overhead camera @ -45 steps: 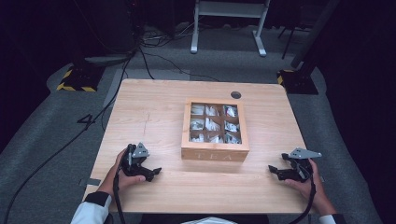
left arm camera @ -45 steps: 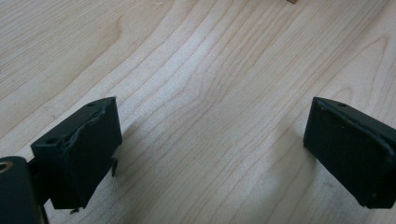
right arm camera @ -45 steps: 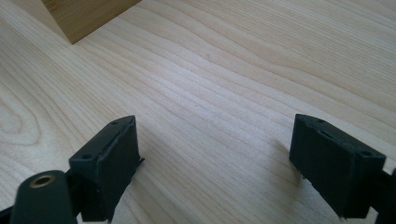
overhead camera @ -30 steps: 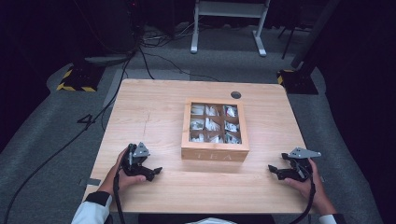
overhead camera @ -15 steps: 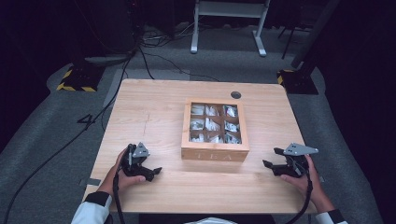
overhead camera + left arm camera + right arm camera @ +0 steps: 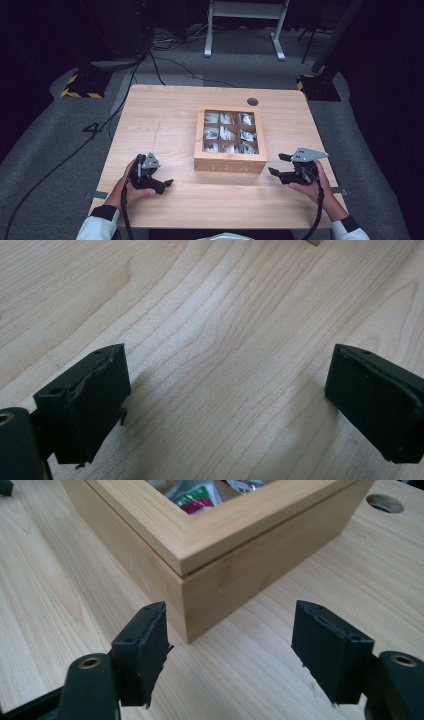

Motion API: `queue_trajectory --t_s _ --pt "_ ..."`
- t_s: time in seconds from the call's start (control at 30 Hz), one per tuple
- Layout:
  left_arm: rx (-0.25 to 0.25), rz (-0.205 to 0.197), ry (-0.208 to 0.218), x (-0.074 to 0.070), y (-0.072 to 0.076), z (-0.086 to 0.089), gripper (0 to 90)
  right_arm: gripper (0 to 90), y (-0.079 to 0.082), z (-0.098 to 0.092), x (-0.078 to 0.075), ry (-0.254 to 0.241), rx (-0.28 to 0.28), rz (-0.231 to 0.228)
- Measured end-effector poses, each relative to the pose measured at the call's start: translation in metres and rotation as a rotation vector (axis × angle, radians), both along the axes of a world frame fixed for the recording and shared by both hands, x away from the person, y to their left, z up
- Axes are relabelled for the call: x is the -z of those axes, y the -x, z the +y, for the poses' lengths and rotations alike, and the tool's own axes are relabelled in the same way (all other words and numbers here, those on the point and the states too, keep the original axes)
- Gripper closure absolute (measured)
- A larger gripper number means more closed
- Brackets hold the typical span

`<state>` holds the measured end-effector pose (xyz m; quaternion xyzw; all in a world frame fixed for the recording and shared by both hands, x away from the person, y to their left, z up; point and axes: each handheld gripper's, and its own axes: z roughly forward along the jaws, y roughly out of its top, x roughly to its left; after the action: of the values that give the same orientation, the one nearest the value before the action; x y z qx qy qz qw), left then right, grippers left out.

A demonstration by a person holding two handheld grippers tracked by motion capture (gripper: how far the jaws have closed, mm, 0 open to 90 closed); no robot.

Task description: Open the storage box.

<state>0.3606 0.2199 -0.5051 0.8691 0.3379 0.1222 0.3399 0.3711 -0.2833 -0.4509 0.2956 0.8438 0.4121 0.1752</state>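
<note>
A wooden tea box (image 6: pixel 230 145) with a glass lid stands shut at the middle of the table, and packets show through the panes. My right gripper (image 6: pixel 276 164) hovers just right of the box's front right corner and points at it. In the right gripper view that corner (image 6: pixel 200 580) lies just ahead of the right gripper (image 6: pixel 230 645). Its jaws are open with nothing between them, and they have just been closing a little. My left gripper (image 6: pixel 161 181) rests low near the front left of the table. It is open (image 6: pixel 225 400) over bare wood.
The light wooden table (image 6: pixel 160 120) has a round cable hole (image 6: pixel 252 101) behind the box. Cables (image 6: pixel 150 55) and a yellow-black striped base (image 6: pixel 80 85) lie on the grey floor beyond. A white stand (image 6: pixel 245 20) is at the back.
My right gripper has risen and moved left toward the box's front right corner. The left gripper and the box have stayed in place.
</note>
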Motion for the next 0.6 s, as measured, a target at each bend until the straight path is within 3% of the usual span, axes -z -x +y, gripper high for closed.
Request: queue_trajectory --t_s 0.23,0.6 --pt "0.0 0.0 0.0 0.0 0.0 0.0 4.8 34.3 -0.006 0.016 -0.002 0.003 -0.021 0.008" --pt "0.001 0.0 -0.001 0.0 0.0 0.0 4.8 37.0 -0.013 0.022 0.001 -0.014 -0.013 0.014"
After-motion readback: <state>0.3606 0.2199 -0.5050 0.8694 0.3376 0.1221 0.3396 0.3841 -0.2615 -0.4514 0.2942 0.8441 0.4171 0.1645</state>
